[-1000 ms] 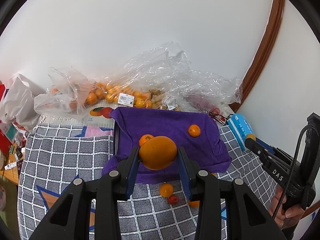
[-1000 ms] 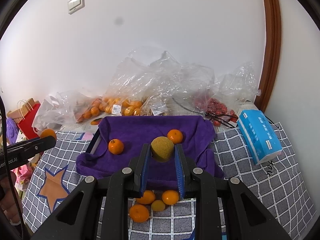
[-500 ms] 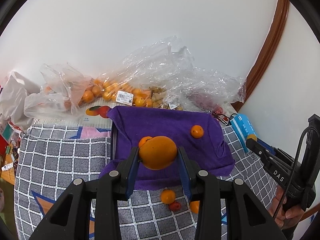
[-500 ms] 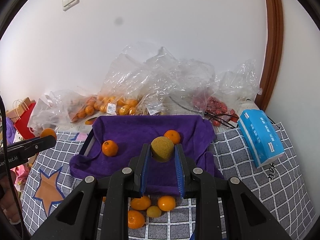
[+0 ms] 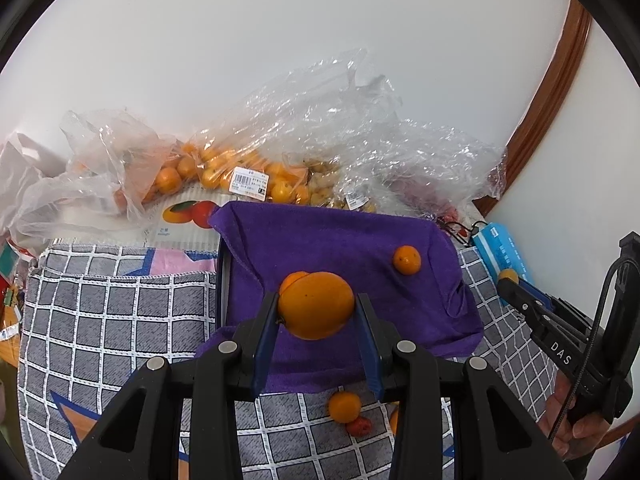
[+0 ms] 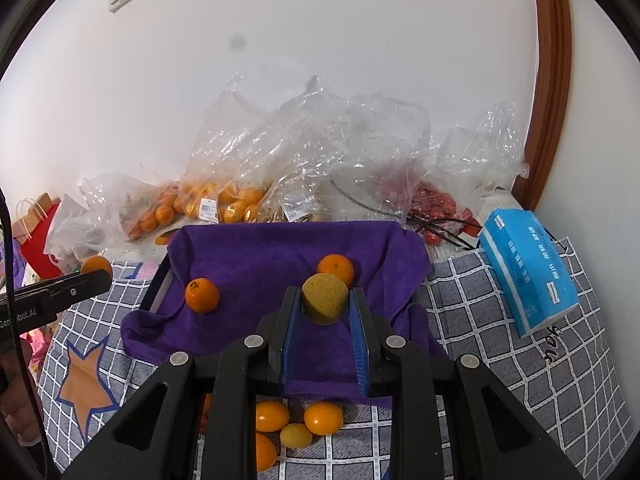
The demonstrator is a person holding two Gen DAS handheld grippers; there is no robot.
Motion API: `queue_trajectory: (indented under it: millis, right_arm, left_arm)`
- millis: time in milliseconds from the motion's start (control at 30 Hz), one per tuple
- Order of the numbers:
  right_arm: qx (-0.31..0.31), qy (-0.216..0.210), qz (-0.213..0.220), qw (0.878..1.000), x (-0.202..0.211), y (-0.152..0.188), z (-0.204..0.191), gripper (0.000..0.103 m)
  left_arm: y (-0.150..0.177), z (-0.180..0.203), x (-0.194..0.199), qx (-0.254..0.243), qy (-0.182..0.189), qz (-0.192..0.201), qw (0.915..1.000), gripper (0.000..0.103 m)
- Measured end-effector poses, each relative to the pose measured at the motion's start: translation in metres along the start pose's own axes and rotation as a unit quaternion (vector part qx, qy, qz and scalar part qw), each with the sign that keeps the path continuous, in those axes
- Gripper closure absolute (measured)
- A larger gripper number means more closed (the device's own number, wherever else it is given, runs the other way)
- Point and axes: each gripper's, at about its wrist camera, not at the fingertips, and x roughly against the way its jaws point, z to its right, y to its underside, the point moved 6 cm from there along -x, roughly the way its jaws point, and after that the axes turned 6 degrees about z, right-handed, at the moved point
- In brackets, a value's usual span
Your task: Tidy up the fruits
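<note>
Left gripper (image 5: 316, 308) has its fingers clamped on a big orange (image 5: 316, 311), held over the purple towel (image 5: 344, 240) that lines the tray. Right gripper (image 6: 325, 300) pinches a yellowish-green fruit (image 6: 324, 298) above the same towel, where two small oranges (image 6: 202, 295) already sit. More loose fruit (image 6: 323, 418) lies on the checked cloth (image 6: 480, 320) at the near edge.

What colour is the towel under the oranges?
Purple towel, clearest in the right wrist view.
</note>
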Motion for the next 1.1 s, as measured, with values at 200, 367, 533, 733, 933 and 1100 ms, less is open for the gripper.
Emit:
queue_trajectory:
  millis: [200, 367, 533, 733, 933, 1100]
  right_arm:
    - [-0.004, -0.003, -0.01, 1.0, -0.017, 0.003, 0.004, 0.079]
    - [-0.006, -0.003, -0.023, 1.0, -0.034, 0.005, 0.01, 0.079]
    - [-0.008, -0.002, -0.033, 0.999, -0.048, 0.008, 0.014, 0.079]
    - [-0.008, -0.004, -0.052, 0.999, -0.07, 0.018, 0.017, 0.079]
    - [-0.001, -0.004, -0.072, 0.997, -0.094, 0.03, 0.014, 0.079]
    - [-0.001, 0.001, -0.087, 0.996, -0.109, 0.039, 0.017, 0.079]
  left_arm:
    - [0.001, -0.003, -0.018, 0.002, -0.004, -0.014, 0.9999, 0.067]
    - [0.002, -0.006, -0.033, 0.006, -0.009, -0.025, 0.9996, 0.067]
    - [0.006, -0.013, -0.049, 0.011, -0.015, -0.038, 0.9991, 0.067]
    - [0.013, -0.027, -0.062, 0.025, -0.017, -0.054, 0.9981, 0.067]
    - [0.021, -0.031, -0.076, 0.023, -0.021, -0.07, 0.9971, 0.067]
    - [0.03, -0.033, -0.089, 0.024, -0.024, -0.088, 0.9956, 0.067]
